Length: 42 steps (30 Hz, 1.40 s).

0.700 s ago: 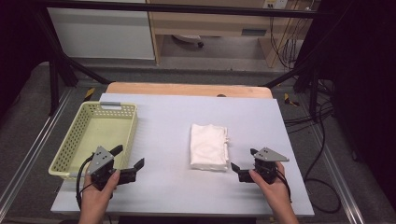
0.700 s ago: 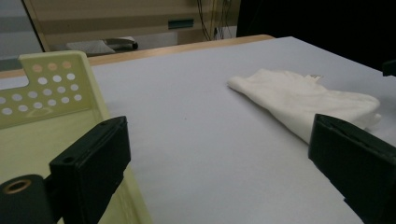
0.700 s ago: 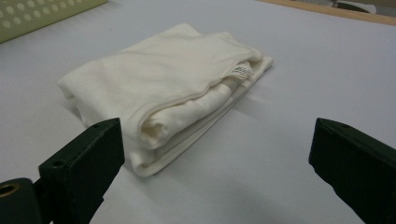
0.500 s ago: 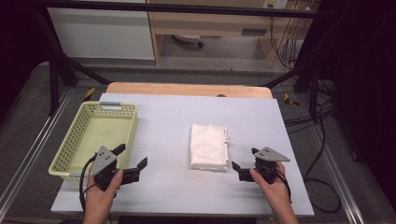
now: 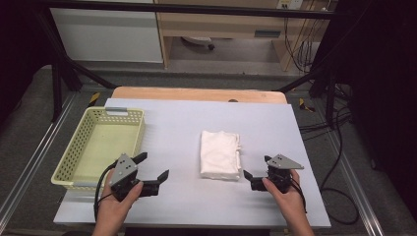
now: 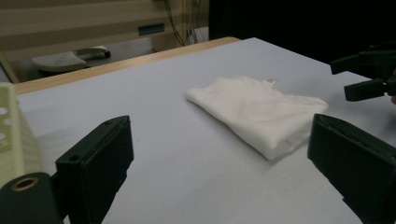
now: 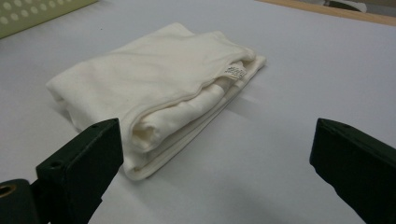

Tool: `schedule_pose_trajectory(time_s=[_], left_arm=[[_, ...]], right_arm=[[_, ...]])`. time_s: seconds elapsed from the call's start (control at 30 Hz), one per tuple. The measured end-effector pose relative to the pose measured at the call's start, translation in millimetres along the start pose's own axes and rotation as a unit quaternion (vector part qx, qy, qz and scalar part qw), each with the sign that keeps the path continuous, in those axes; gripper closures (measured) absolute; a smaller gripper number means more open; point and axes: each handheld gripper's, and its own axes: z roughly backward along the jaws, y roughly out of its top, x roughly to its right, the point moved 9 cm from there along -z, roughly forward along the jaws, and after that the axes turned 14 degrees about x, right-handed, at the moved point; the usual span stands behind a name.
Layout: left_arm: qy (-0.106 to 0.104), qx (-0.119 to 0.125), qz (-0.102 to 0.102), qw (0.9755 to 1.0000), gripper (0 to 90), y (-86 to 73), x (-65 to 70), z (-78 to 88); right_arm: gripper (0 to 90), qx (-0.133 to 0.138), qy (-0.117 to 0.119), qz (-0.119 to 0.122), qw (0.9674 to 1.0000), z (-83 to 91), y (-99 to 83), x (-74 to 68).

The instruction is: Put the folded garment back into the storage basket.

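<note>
A white folded cloth lies in the middle of the pale grey table. My right gripper sits just beside its near right corner — jaws spread wide, nothing in them. My left gripper is farther off to the left (its jaws are spread wide too) and empty. It sits next to the yellow plastic basket with holes.
</note>
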Motion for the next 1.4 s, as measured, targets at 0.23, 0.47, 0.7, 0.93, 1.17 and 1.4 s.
schedule_pose_trajectory(time_s=[0.23, 0.47, 0.7, 0.93, 1.17, 1.4], left_arm=[[-0.038, -0.046, -0.03, 0.9978, 7.1, -7.3, 31.0, -40.1], [-0.078, -0.092, -0.003, 0.9927, 10.6, -34.8, 46.7, -86.8], [-0.076, -0.153, -0.018, 0.9851, 13.1, -87.7, 48.5, -85.3], [-0.076, -0.17, -0.023, 0.9822, 31.0, -95.9, 57.3, -99.8], [-0.081, -0.184, -0.027, 0.9791, 59.8, -99.4, 61.5, -114.1], [-0.1, -0.184, -0.028, 0.9775, 81.8, -98.7, 62.4, -116.8]], right_arm=[[3.0, -0.009, 0.004, 0.007, 0.9999, 0.1, -3.2, -2.1], [3.2, -0.014, 0.001, 0.01, 0.9999, -0.4, -4.9, -1.2], [3.8, -0.025, 0.002, -0.008, 0.9996, 1.7, -7.3, -1.7], [3.5, -0.028, 0.008, -0.009, 0.9995, 1.8, -7.6, -5.3], [2.8, -0.031, 0.016, -0.014, 0.9993, 1.3, -7.2, -10.5], [2.8, -0.026, 0.02, -0.022, 0.9992, 1.5, -4.9, -16.7]])
